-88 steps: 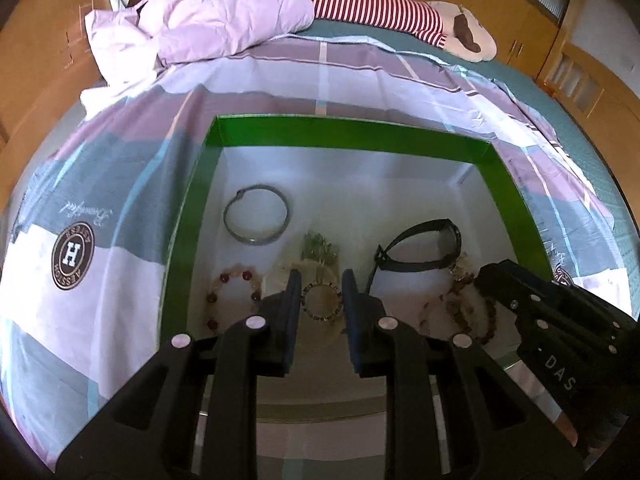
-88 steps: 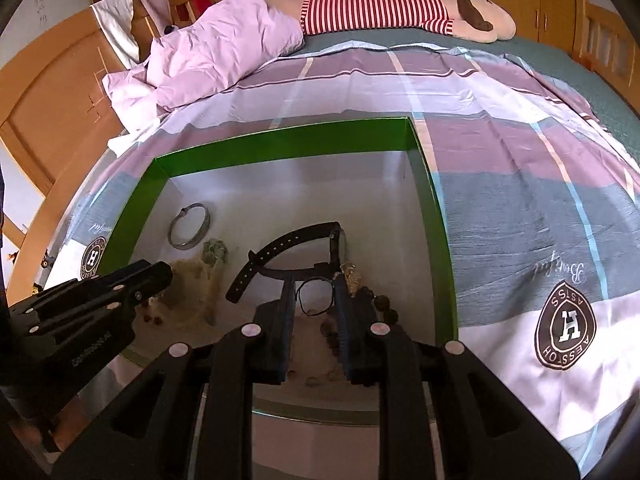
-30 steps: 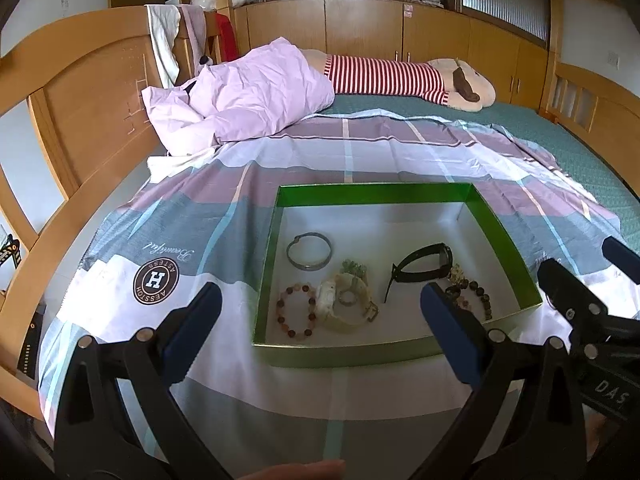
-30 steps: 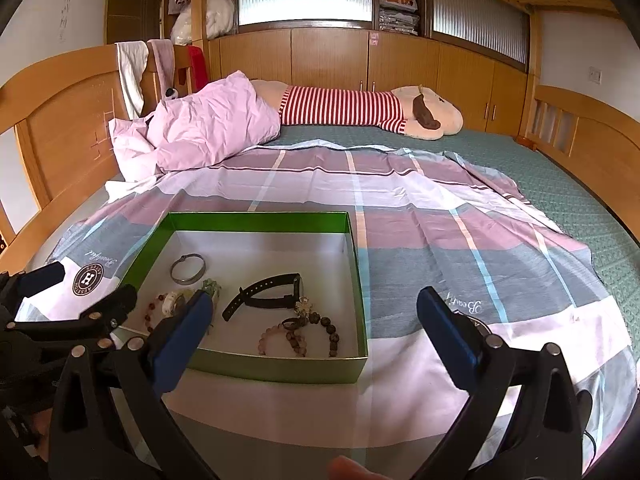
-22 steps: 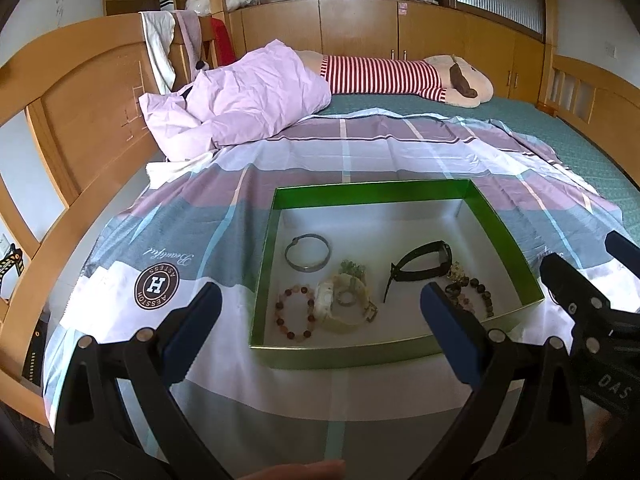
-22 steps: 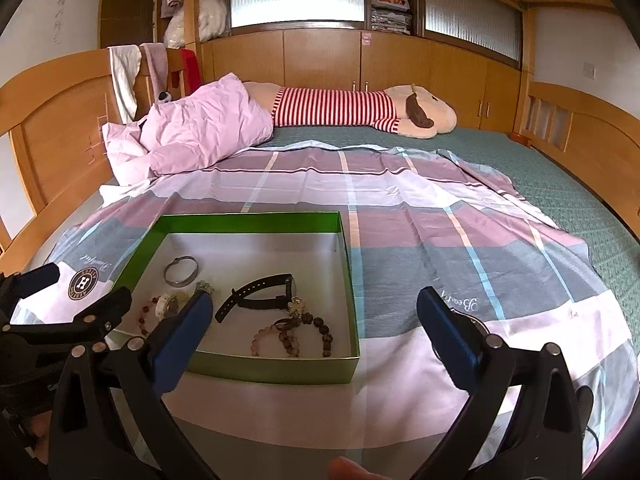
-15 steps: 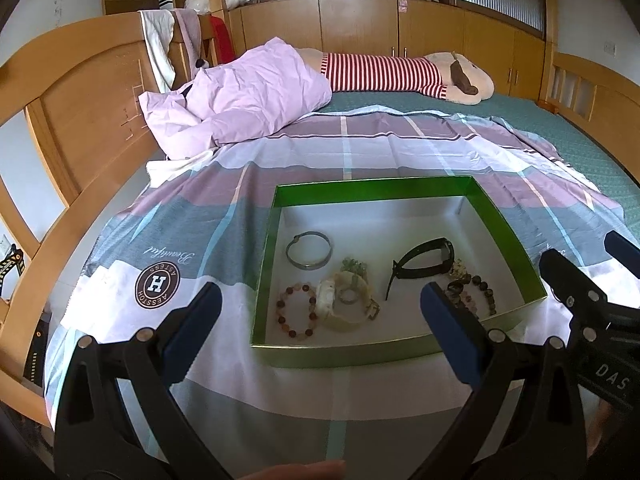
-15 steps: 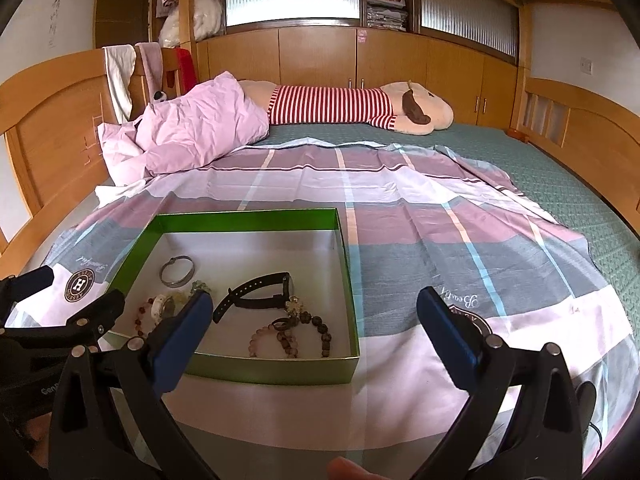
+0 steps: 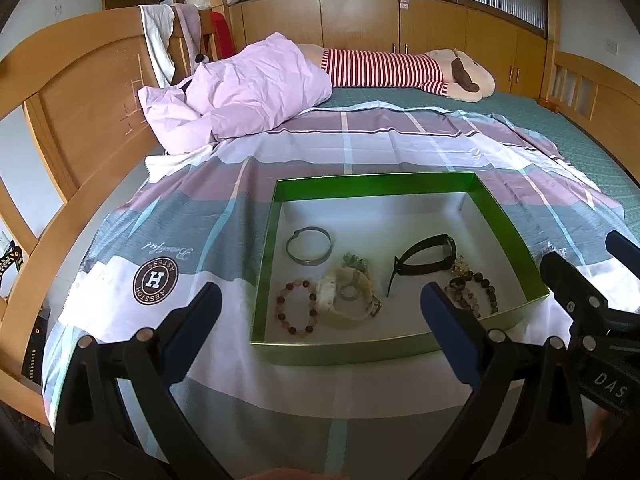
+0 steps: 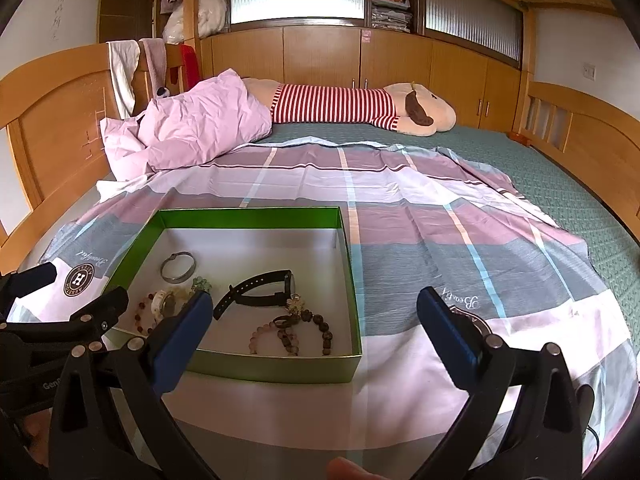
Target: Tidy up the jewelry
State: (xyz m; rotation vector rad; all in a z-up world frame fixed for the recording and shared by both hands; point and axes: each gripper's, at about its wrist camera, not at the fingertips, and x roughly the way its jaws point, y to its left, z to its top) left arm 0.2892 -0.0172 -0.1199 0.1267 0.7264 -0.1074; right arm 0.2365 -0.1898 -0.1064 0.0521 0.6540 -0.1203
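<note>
A green box (image 9: 265, 276) (image 10: 348, 264) with a white floor lies on the bed. In it are a metal bangle (image 9: 309, 245) (image 10: 178, 267), a red bead bracelet (image 9: 295, 312), a pale watch (image 9: 348, 297), a black watch (image 9: 426, 255) (image 10: 256, 289) and dark and pink bead bracelets (image 9: 472, 293) (image 10: 296, 332). My left gripper (image 9: 320, 308) is open wide and empty, held back in front of the box. My right gripper (image 10: 312, 312) is open wide and empty, at the box's near right.
The plaid sheet (image 10: 440, 240) covers the bed. A pink duvet (image 9: 256, 88) and a striped plush toy (image 10: 360, 110) lie at the far end. Wooden bed rails (image 9: 80, 120) run along the left and the right (image 10: 580, 144). Cupboards line the back wall.
Since 2.9 s ago both grippers have opened and drawn back and up from inside the box, leaving the jewelry there. In the last second both views have barely shifted.
</note>
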